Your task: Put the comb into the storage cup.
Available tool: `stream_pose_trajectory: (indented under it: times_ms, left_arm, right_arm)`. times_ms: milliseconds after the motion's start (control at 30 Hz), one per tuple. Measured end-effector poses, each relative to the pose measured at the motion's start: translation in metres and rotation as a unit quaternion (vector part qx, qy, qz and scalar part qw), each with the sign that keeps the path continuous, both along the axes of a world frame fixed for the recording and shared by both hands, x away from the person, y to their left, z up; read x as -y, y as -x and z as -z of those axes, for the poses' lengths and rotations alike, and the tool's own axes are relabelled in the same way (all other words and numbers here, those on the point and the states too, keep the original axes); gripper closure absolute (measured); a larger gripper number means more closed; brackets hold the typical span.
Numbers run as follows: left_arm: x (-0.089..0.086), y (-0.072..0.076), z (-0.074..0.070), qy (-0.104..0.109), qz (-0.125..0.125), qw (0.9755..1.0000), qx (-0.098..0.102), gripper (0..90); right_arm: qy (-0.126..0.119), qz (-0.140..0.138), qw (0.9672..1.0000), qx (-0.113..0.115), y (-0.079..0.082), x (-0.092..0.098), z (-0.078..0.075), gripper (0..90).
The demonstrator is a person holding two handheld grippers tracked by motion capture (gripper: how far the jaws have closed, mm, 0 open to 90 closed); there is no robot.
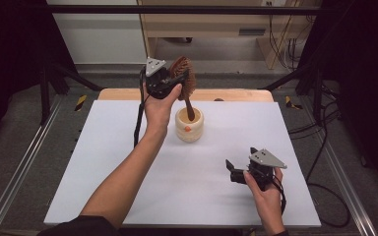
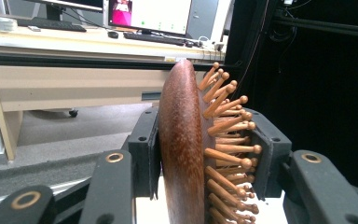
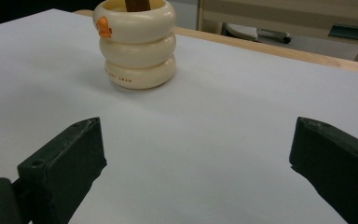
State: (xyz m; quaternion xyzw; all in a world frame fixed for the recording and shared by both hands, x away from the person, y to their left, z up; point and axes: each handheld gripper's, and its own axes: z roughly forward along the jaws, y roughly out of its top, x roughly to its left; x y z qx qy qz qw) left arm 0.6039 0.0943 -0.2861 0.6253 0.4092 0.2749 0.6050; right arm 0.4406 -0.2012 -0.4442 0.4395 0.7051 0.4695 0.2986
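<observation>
Above the cream holder point(image 1: 189, 125) at the desk's point(image 1: 128, 162) far edge, my left claw point(image 1: 170, 81) clamps the wooden hairbrush point(image 1: 183, 73) by its head: long axis near vertical, handle down inside the holder. Right claw point(image 1: 232, 167) released.

A cream holder point(image 1: 189, 127) stands on the white table point(image 1: 103, 167).

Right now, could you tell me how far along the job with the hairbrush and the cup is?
Done: the hairbrush handle already stands in the cream cup. In hand: the left gripper clamps the brush head. Left: releasing it. The right gripper waits open above the white table.
</observation>
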Motion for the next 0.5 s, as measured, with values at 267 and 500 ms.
stream_pose_trajectory:
  times_ms: [267,500]
  left_arm:
    - [0.0026,-0.0004,0.0036,-0.006,0.001,1.0000,-0.001,52.0]
    - [0.0040,-0.0007,0.0086,-0.011,0.001,0.9999,-0.005,52.0]
  right_arm:
    - [-0.001,-0.001,1.0000,0.000,0.0001,0.0001,0.0000,3.6]
    - [-0.001,-0.002,1.0000,0.000,0.0002,0.0000,0.0001,3.6]
